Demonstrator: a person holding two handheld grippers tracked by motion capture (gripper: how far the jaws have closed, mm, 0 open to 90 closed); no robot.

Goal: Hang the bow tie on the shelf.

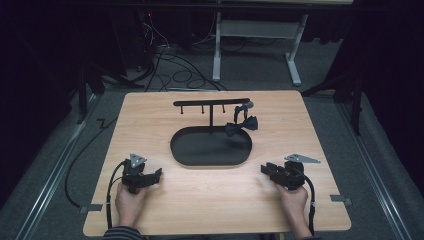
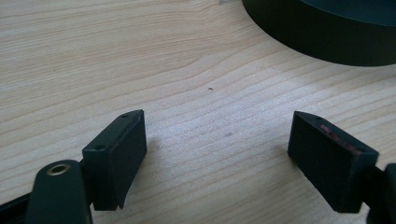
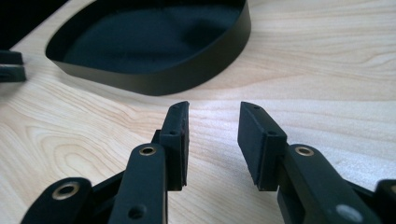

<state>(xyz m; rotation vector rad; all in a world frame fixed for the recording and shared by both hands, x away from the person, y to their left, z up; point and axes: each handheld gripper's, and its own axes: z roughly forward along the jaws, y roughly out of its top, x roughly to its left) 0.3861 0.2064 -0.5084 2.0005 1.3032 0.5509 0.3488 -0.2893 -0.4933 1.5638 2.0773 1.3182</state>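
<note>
Both grippers rest on the tabletop, empty: the left gripper with fingers spread wide, the right gripper with fingers partly apart. Between and beyond them sits the oval tray; the bow tie hangs from the stand's right end, likely where it belongs.

My left gripper is resting on the table near my edge, and my right gripper is sitting level with it, well apart. The tray is lying between them and just ahead. Behind the tray, a stand is rising with its bar crossing above. The bow tie is hanging from the bar's right end, ahead of my right gripper, over the tray's far right rim.
</note>
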